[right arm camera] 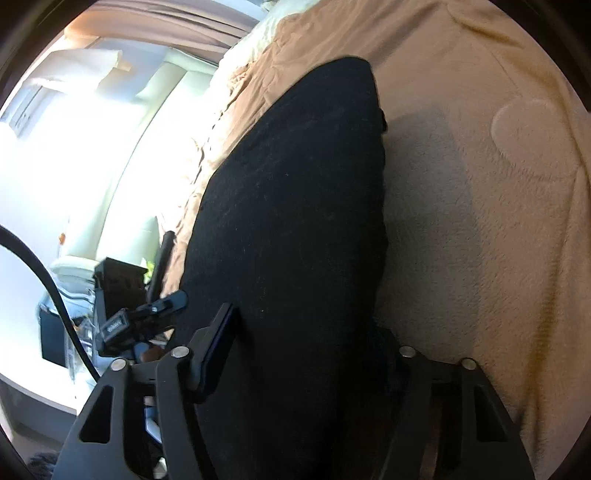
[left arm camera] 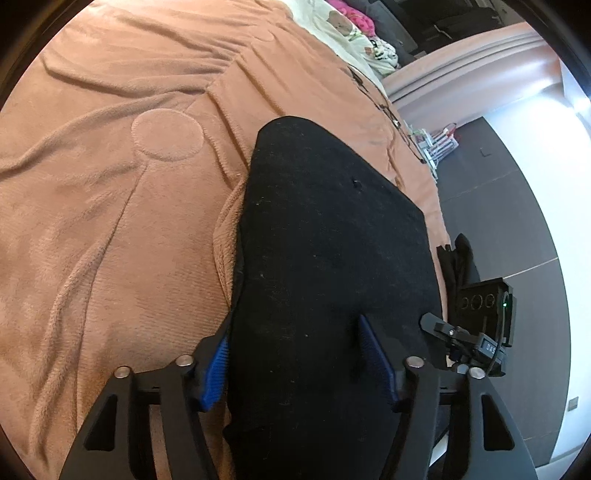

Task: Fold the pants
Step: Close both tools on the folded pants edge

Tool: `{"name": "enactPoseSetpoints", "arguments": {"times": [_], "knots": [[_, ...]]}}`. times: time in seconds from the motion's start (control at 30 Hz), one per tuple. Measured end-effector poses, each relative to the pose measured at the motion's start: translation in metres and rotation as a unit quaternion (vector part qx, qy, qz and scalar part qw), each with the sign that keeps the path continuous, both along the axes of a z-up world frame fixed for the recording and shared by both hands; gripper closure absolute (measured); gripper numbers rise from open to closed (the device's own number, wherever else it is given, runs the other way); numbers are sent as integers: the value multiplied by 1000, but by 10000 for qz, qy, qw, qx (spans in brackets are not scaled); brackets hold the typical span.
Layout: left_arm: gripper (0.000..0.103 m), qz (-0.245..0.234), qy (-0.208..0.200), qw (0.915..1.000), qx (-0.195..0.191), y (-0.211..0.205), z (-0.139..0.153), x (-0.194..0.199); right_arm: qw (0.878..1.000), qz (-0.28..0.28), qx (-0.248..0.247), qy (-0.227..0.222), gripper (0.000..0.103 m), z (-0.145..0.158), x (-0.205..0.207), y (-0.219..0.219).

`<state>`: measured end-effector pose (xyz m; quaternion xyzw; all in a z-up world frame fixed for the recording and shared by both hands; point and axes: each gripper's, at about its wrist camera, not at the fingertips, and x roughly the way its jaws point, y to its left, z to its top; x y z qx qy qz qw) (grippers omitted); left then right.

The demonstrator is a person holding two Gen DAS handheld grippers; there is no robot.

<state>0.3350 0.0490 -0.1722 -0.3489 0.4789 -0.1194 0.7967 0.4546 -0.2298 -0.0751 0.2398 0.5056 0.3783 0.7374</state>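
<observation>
Black pants (left arm camera: 325,236) lie folded into a long flat strip on an orange-brown fleece blanket (left arm camera: 103,206). My left gripper (left arm camera: 295,350) is open, its blue-padded fingers (left arm camera: 218,365) straddling the near end of the pants. In the right wrist view the same pants (right arm camera: 295,206) stretch away from me over the blanket (right arm camera: 480,221). My right gripper (right arm camera: 306,350) is open around their near end; its left finger (right arm camera: 218,350) shows, the right finger is hidden behind the cloth.
The bed edge runs along the right of the left wrist view, with dark floor (left arm camera: 517,206) beyond. A cream patterned cover (left arm camera: 347,33) lies at the far end. The other gripper's black body (left arm camera: 480,317) hangs beside the pants. A bright window (right arm camera: 74,147) fills the right view's left.
</observation>
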Motion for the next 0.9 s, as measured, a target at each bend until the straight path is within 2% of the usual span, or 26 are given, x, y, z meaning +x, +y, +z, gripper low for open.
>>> {"name": "enactPoseSetpoints", "arguments": {"times": [0.13,0.27,0.6,0.67,0.77,0.8,0.9], "knots": [[51,-36,-47,10000,-66,4,5,-4,9997,-23,223,51,56,1,-6,1],[57,-81,-57,9998,-191,10,8,-3,9995,3,298,-41,57,7,-14,4],[60,-158,-39,9998,-94,22,17,-3,9978,411,525,-59,57,15,-51,15],[59,-194,38,9997,-124,24,13,-1,9979,447,472,-39,57,12,-56,14],[56,-213,33,9997,-98,21,10,-3,9996,228,144,68,57,-1,-54,6],[54,-213,39,9997,-73,20,10,-2,9994,145,229,194,56,-8,-51,0],[46,-202,110,9997,-80,19,5,-3,9991,1,261,324,40,-17,-46,-7]]}}
